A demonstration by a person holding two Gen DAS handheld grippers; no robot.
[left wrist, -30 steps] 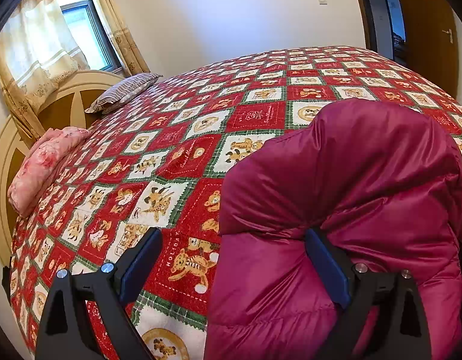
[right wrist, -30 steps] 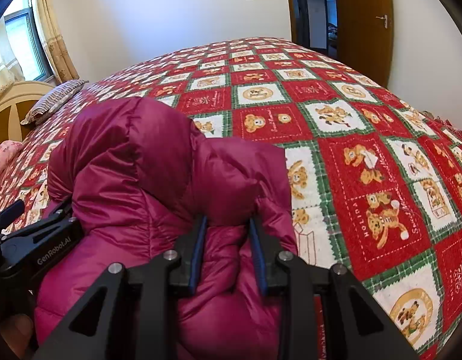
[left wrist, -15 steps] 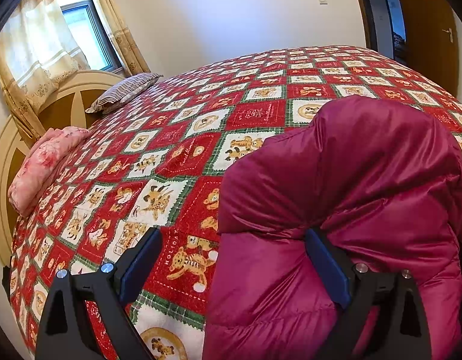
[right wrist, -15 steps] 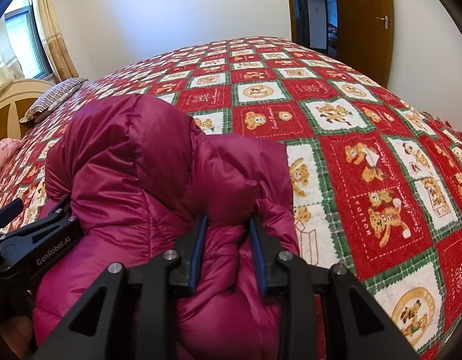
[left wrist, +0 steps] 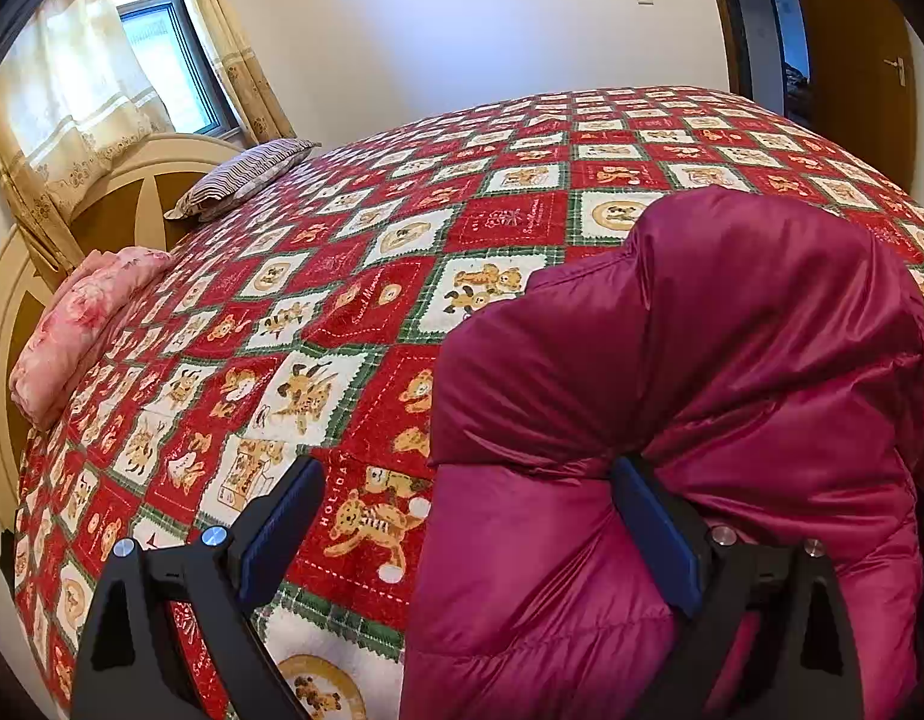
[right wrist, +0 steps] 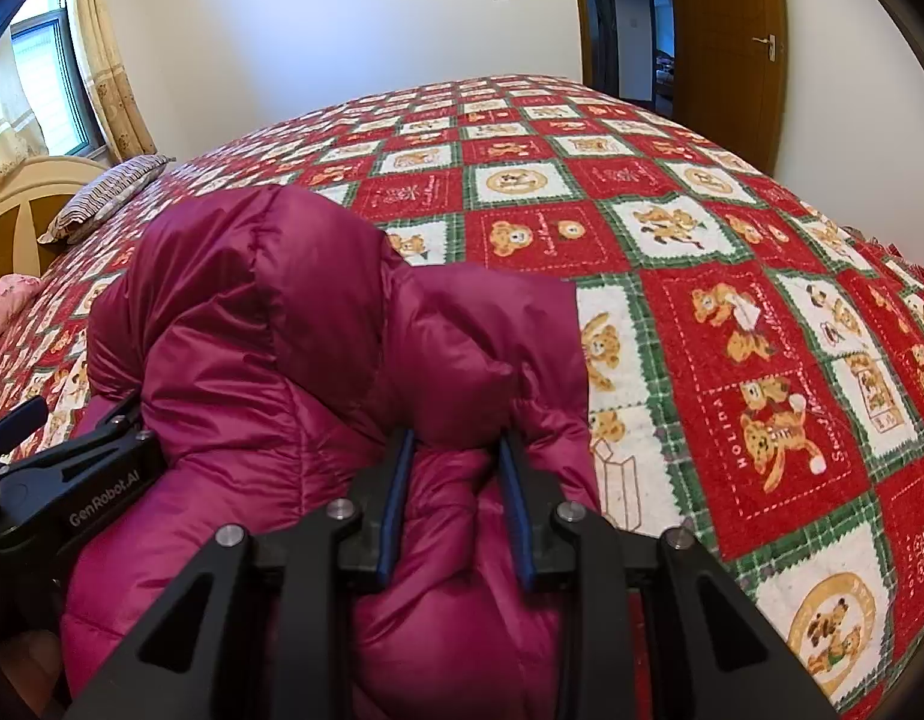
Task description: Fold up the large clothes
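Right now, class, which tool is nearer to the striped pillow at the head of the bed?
Left. The left tool hangs open at the near left edge of the puffy magenta jacket, on the striped pillow side; the right tool pinches the jacket's far side.

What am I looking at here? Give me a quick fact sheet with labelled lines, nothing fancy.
Setting: bedroom, bed with a teddy-bear quilt
Garment: maroon puffer jacket, bunched on the quilt near the camera
Left gripper: open wide, jacket edge between its fingers, not pinched
Right gripper: shut on a fold of the jacket
Pillows: striped pillow and pink floral pillow by the headboard
Background: curtained window, brown door
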